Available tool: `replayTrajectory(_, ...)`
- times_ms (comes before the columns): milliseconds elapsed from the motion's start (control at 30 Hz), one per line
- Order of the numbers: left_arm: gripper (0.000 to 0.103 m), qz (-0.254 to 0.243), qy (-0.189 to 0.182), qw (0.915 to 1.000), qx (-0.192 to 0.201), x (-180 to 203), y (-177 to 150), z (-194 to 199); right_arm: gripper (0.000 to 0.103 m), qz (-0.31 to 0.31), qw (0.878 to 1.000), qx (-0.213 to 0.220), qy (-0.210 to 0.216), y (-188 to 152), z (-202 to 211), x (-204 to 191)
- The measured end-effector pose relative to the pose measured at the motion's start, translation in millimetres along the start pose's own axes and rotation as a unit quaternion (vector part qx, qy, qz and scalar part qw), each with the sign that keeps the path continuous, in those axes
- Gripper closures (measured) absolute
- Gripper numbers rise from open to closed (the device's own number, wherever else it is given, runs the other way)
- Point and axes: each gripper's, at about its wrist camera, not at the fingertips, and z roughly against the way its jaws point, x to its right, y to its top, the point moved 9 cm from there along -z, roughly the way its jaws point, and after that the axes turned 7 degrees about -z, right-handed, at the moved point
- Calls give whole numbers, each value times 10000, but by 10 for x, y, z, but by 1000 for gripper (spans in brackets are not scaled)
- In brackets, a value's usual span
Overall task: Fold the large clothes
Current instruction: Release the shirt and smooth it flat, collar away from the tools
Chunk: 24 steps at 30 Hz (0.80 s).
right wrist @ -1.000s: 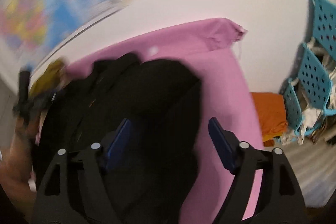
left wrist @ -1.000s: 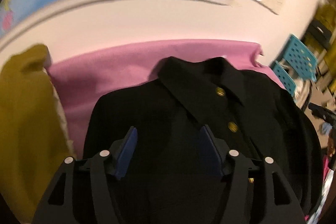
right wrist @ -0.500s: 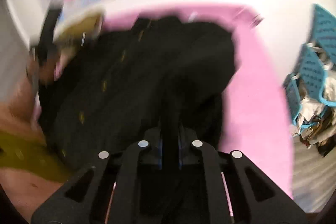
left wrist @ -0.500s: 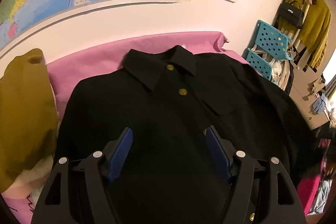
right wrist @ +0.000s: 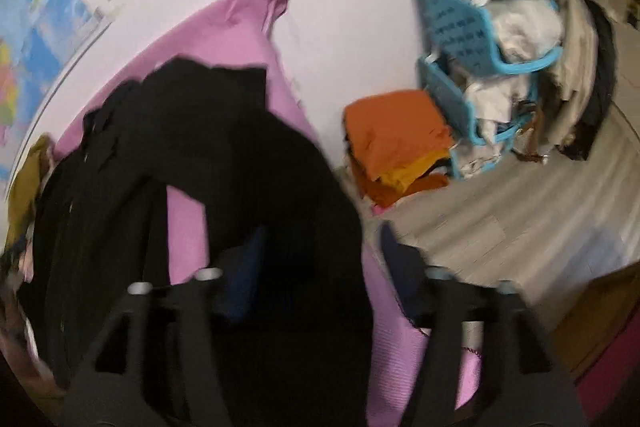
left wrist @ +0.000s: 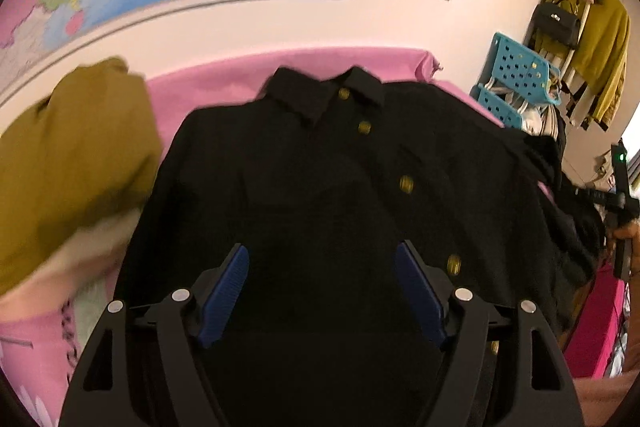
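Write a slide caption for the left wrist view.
Left gripper opening above a black buttoned shirt lying flat on a pink sheet.

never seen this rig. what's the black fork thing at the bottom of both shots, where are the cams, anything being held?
No robot: a person carries one pair of hand-held tongs in each hand, with a fisheye camera on each looking along its two blue-padded fingers. One picture is from the left tongs, the other from the right tongs. A black buttoned jacket lies face up on a pink cloth, next to a mustard garment. Both tongs are opening. The left ones hover over the jacket front, gripping nothing. The right view is blurred; black fabric lies between the fingers, but nothing looks pinched.
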Motion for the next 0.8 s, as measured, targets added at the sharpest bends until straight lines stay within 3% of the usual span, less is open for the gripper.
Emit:
replayTrajectory(100, 29, 96, 51, 9999, 3, -83, -215, 107, 34, 163, 9955, 896, -243, 78, 470, -112)
replayTrajectory(133, 28, 149, 38, 9999, 39, -112, -279, 157, 34, 351, 9924, 1177, -80, 58, 650, -269)
replayTrajectory(200, 27, 234, 61, 9997, 72, -165, -388, 240, 34, 854, 9873, 1256, 468, -33, 793, -624)
replayTrajectory(300, 26, 287, 10, 9994, 185, -160, -426, 314, 37, 1939, 9733, 863, 870, -414, 685, -1257)
replayTrajectory(367, 25, 312, -29, 9992, 235, -128, -420, 319, 38, 2273, 9689, 376, 900, -626, 373, -1485)
replayTrajectory(433, 25, 333, -97, 9991, 232, -93, -411, 298, 47, 2357, 9685, -146, 793, -778, -12, -1523)
replayTrajectory(500, 25, 338, -132, 9991, 220, -49, -405, 275, 75, 2293, 9712, -257, 598, -791, -216, -1447)
replayTrajectory(567, 25, 359, -137, 9990, 211, -25, -415, 267, 95, 2035, 9749, -157, 888, -676, -169, -1378)
replayTrajectory(700, 24, 417, -158, 9986, 282, -26, -422, 306, 96, 973, 9868, 345, 1249, -311, 195, -974)
replayTrajectory(733, 23, 453, -146, 9984, 295, -38, -418, 300, 96, 894, 9875, 315, 1257, -298, 224, -935)
replayTrajectory(800, 23, 477, -182, 9984, 237, -38, -417, 244, 88, 982, 9884, -148, 1145, -424, 64, -910)
